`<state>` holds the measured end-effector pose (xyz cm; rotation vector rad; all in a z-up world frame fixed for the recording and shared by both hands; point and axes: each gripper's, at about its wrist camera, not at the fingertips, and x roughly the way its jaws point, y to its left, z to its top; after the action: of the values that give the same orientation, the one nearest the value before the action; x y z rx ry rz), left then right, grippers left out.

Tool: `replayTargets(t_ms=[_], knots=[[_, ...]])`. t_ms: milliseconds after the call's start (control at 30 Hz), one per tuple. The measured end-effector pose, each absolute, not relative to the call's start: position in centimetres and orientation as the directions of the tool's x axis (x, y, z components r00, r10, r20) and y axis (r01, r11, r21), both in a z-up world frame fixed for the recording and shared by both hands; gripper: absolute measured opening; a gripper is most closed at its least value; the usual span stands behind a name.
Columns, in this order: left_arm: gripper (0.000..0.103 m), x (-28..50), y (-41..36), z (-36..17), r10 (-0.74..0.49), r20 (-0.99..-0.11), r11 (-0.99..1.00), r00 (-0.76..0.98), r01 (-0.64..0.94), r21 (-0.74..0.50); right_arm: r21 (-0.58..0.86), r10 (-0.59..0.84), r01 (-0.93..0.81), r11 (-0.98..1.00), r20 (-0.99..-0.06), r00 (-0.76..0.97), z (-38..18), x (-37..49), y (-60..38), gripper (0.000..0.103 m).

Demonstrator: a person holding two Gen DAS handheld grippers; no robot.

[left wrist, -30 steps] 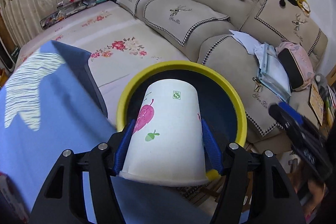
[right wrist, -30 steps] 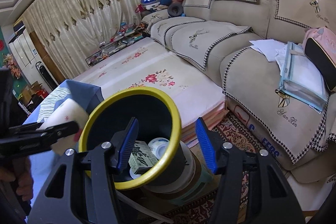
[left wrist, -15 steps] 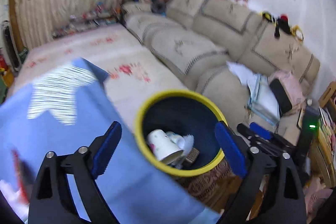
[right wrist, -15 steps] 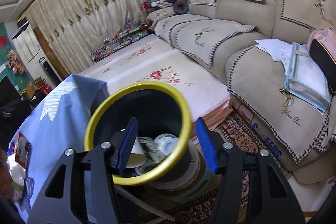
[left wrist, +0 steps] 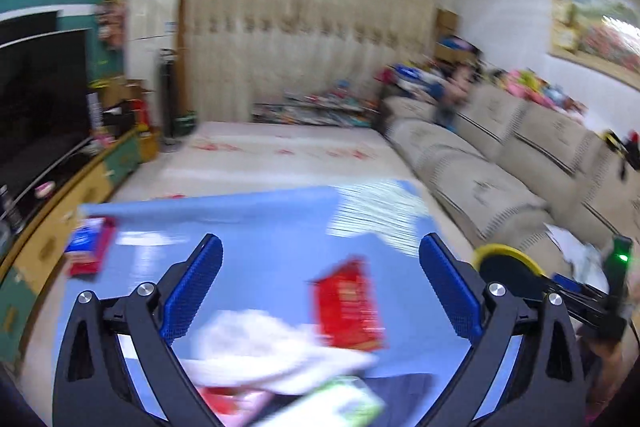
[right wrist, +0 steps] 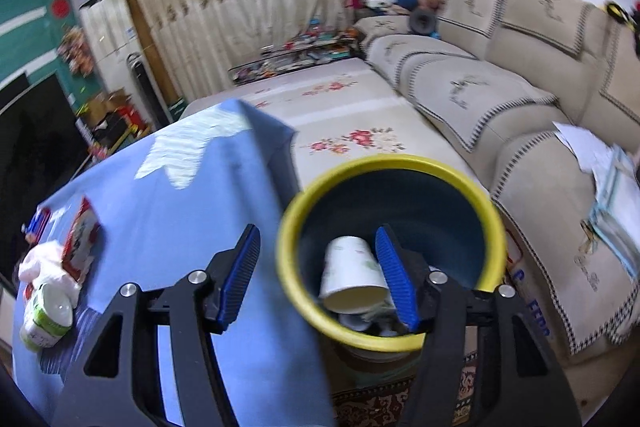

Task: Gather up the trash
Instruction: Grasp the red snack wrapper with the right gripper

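My left gripper [left wrist: 320, 243] hangs over the blue tablecloth [left wrist: 248, 227], its jaws opening wide with nothing between them. Just past it lie a blurred red packet [left wrist: 348, 307], a white plastic bag [left wrist: 260, 343] and a green-and-white can [left wrist: 336, 403]; another red packet [left wrist: 90, 247] lies far left. The yellow-rimmed bin [right wrist: 486, 195] stands beside the table with a white paper cup [right wrist: 352, 271] lying in it on other trash. My right gripper [right wrist: 317, 233] is open above the bin's left rim, gripping nothing. The can [right wrist: 46, 315], bag [right wrist: 40, 263] and packet [right wrist: 82, 243] show at its left.
A long beige sofa [right wrist: 520, 99] with papers [right wrist: 608, 167] runs along the right. A floral mat [right wrist: 352, 115] covers the floor beyond the table. A TV [left wrist: 36, 107] on a low cabinet stands at the left, and curtains [left wrist: 304, 39] with clutter fill the far wall.
My left gripper let the paper cup go into the bin, opened wide and swung left over the table. My right gripper shifted left, so the bin now sits to the right in its view.
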<state>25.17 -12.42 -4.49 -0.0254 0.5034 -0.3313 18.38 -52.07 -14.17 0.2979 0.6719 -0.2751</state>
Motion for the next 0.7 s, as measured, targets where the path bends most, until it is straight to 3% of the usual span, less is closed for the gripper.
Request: replayTargets(t_ms=[300,500,700], knots=[[0.097,28.4,1.7,-7.1,0.001,-0.415,0.992,0.91,-0.051,-0.111,0.116,0.011,0.084,0.99,-0.645,0.764,-11.3,25.4,-41.0,0.057],[0.097,29.7,4.3,-8.0,0.031,-0.433,0.981,0.901,-0.11,-0.159,0.128,0.141,-0.074,0.989,-0.669,0.73,-10.3,29.6,-33.8,0.057],[0.098,29.4,4.2,-8.4,0.032,-0.427,0.982,0.904,-0.109,-0.156,0.186,0.208,-0.103,0.977,-0.741,0.638,-12.6,32.7,-30.2,0.057]])
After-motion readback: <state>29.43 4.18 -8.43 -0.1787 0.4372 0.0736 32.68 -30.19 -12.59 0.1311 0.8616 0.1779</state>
